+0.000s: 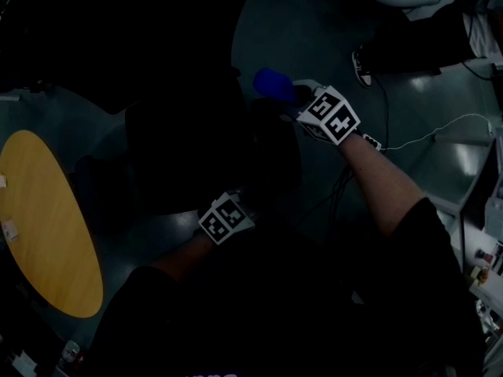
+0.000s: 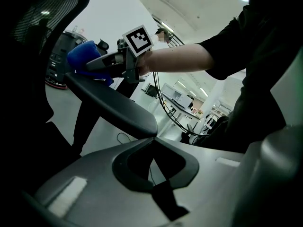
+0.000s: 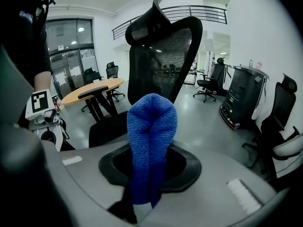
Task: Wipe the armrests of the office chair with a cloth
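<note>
The right gripper (image 2: 103, 63) is clamped on a folded blue terry cloth (image 3: 151, 126). The bunched fold sticks out past the jaw tips, presumably so that soft fabric rather than hard plastic meets the chair. In the left gripper view the cloth appears to rest on the far end of the long dark grey padded armrest (image 2: 111, 105) of the black mesh-backed office chair (image 3: 163, 56). From that end, one stroke could run the whole pad, so the wipe looks to be near its beginning. The left gripper (image 2: 154, 139) has its jaws drawn together with nothing between them. Its tips lie just beside the near end of the same armrest, though I cannot tell whether they touch. It is probably parked there to steady the swivelling chair, out of the cloth's path.
</note>
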A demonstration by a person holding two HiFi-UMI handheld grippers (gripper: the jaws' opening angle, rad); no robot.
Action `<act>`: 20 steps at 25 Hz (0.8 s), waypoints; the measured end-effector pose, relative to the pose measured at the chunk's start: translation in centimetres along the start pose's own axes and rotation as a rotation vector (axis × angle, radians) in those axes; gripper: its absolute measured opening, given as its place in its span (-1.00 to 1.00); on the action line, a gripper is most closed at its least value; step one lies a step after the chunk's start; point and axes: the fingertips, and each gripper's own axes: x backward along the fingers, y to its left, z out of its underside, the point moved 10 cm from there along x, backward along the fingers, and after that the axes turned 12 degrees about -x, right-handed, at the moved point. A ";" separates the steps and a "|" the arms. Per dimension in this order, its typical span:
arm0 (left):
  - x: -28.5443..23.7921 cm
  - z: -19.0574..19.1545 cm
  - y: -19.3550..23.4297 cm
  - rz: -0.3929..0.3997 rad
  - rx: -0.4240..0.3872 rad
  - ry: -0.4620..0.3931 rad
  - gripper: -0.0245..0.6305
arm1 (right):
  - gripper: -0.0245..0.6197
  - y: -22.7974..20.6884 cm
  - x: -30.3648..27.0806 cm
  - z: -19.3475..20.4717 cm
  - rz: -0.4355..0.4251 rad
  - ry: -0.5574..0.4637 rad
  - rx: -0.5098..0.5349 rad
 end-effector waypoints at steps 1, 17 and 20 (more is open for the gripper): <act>0.0 0.1 0.0 0.000 0.000 0.000 -0.86 | -0.58 0.1 0.1 0.1 0.002 -0.004 -0.005; 0.5 0.8 0.4 0.001 0.013 -0.013 -0.86 | -0.58 2.4 2.5 4.2 0.029 -0.051 -0.136; 0.7 0.8 0.4 0.002 0.009 -0.015 -0.86 | -0.58 3.3 3.0 4.7 0.035 -0.056 -0.152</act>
